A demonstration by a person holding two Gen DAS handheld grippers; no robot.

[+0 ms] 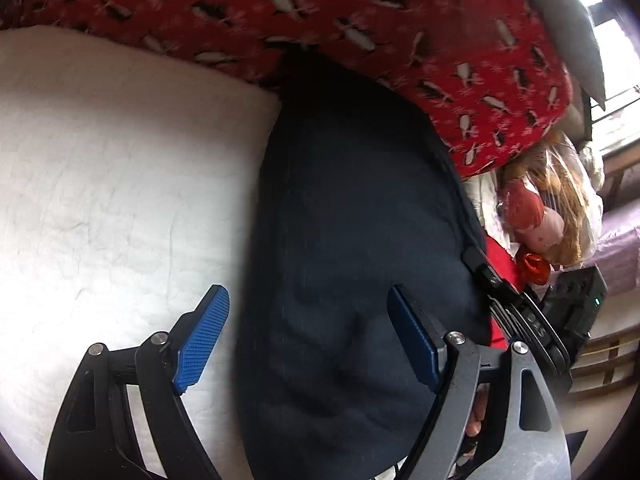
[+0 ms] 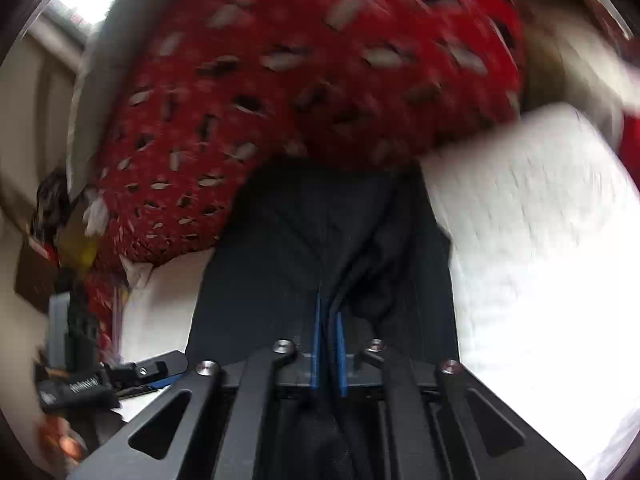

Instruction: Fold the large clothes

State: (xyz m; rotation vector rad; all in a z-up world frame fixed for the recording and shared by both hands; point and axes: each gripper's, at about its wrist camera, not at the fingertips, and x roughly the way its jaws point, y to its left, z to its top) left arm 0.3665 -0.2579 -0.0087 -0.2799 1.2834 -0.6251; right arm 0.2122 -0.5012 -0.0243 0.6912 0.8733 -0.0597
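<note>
The soft, limp dark navy cloth garment lay beside the red patterned blanket; the right gripper pinched its near edge, while the left gripper gaped wide, holding nothing.

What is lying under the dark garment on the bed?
The dark garment lies on a white sheet. Its far end goes under a red patterned blanket, so that end is hidden. Anything directly beneath the garment is covered and cannot be seen.

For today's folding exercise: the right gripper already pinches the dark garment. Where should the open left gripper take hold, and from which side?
Judging by its pose, take the dark garment at its long edge beside the white bedding. The left gripper already straddles that edge; come from above, one pad each side. The right gripper holds the other part.
</note>
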